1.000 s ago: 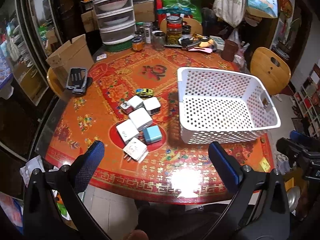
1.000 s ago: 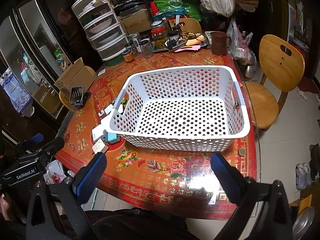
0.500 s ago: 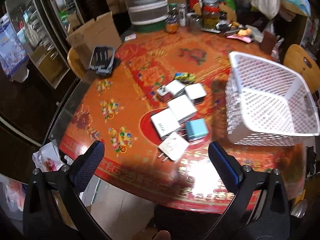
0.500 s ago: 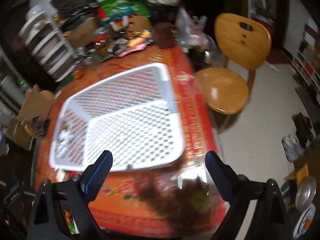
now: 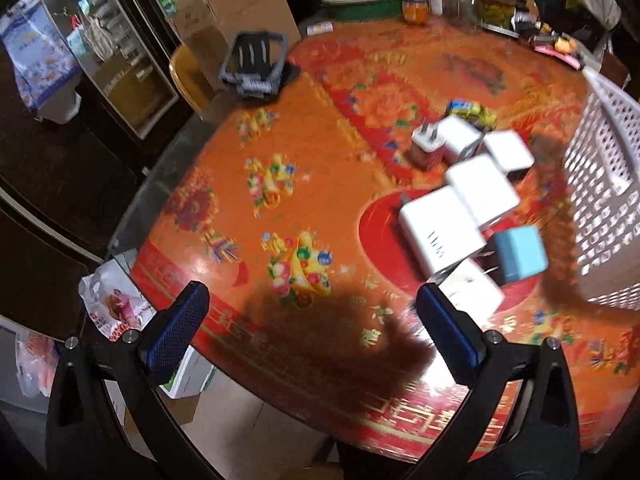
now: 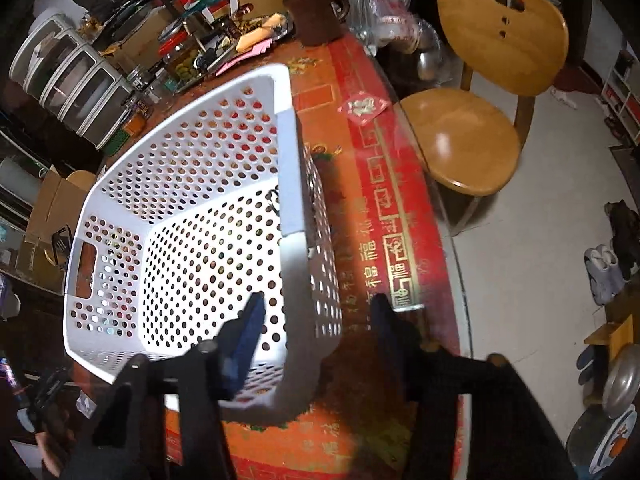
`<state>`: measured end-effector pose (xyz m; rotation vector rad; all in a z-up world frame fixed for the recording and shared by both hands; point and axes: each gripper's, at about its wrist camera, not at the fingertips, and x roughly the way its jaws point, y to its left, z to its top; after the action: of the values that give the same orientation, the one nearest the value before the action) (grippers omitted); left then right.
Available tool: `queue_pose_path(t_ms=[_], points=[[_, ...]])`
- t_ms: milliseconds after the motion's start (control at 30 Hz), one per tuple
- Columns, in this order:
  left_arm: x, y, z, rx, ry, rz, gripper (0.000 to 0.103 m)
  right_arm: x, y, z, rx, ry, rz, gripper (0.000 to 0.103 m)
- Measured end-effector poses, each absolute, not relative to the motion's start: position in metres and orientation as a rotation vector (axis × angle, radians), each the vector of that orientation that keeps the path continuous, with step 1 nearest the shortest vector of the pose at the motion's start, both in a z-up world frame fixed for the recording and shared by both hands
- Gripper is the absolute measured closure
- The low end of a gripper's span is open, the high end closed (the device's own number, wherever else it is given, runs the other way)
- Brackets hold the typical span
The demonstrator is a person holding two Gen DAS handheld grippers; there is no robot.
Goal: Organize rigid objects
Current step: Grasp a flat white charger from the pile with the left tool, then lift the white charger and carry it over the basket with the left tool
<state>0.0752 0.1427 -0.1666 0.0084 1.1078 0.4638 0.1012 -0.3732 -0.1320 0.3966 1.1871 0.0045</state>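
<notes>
Chargers (image 5: 468, 196) sit bunched up on the orange flowery tablecloth (image 5: 304, 160), right of centre in the left wrist view, and the whole pile runs in a loose line from the far end near a little yellow toy car (image 5: 470, 111) down toward the near edge of the table. Most are white blocks, one is pale blue (image 5: 520, 254), and the small one at the far end (image 5: 428, 145) stands with its two prongs sticking up. The picture is pretty smeared, so I can't make out which way the other plugs face. The left gripper (image 5: 312, 328) hangs above the near edge of the table with its jaws spread wide and nothing between them; its right finger (image 5: 448, 334) overlaps the closest white charger (image 5: 474, 294) in the picture, but I can't tell if it's actually touching. Further right is the white plastic basket (image 5: 600, 184), just beside the pile, with only its holey side wall showing in that view. Over in the right wrist view the basket (image 6: 180, 208) looks empty, its long side running away from the camera toward the cluttered far end of the table, with a handle cutout (image 6: 86, 266) in the left end wall. The right gripper (image 6: 316, 320) straddles the near right rim (image 6: 294, 264), one finger inside the basket and one outside. Its jaws have just been closing in, down to a narrowish gap, but the fingers still show space on both sides of the wall, so no real grip. A wooden chair (image 6: 472, 128) stands off to the right of the table.
</notes>
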Motion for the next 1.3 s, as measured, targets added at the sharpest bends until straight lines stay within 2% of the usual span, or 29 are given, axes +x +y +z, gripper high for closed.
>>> queue_pose_path(t_ms=[33, 67, 100, 167, 733, 833, 933, 1000, 1033, 1300], points=[[0.076, 0.145, -0.174, 0.011, 1.12, 0.463, 0.001, 0.104, -0.372, -0.135, 0.411, 1.197, 0.016, 0.06], [0.077, 0.147, -0.184, 0.011, 1.133, 0.461, 0.001, 0.105, -0.372, -0.138, 0.418, 1.205, 0.024, 0.07], [0.076, 0.147, -0.189, 0.01, 1.138, 0.456, 0.001, 0.106, -0.371, -0.139, 0.423, 1.206, 0.031, 0.076], [0.076, 0.147, -0.196, -0.008, 1.139, 0.43, 0.001, 0.108, -0.369, -0.138, 0.411, 1.207, 0.026, 0.079], [0.099, 0.086, -0.212, 0.035, 1.144, 0.159, 0.009, 0.108, -0.365, -0.138, 0.416, 1.214, 0.002, 0.082], [0.1, 0.084, -0.219, 0.016, 1.162, 0.154, 0.017, 0.108, -0.366, -0.138, 0.419, 1.215, 0.001, 0.082], [0.099, 0.081, -0.221, 0.021, 1.164, 0.152, 0.03, 0.108, -0.366, -0.138, 0.42, 1.215, 0.0, 0.082], [0.1, 0.079, -0.223, 0.03, 1.165, 0.143, 0.048, 0.108, -0.366, -0.138, 0.42, 1.215, 0.0, 0.082], [0.1, 0.078, -0.222, 0.026, 1.162, 0.138, 0.051, 0.108, -0.366, -0.138, 0.42, 1.215, 0.0, 0.082], [0.102, 0.074, -0.22, 0.034, 1.157, 0.141, 0.056, 0.109, -0.366, -0.137, 0.419, 1.218, 0.004, 0.082]])
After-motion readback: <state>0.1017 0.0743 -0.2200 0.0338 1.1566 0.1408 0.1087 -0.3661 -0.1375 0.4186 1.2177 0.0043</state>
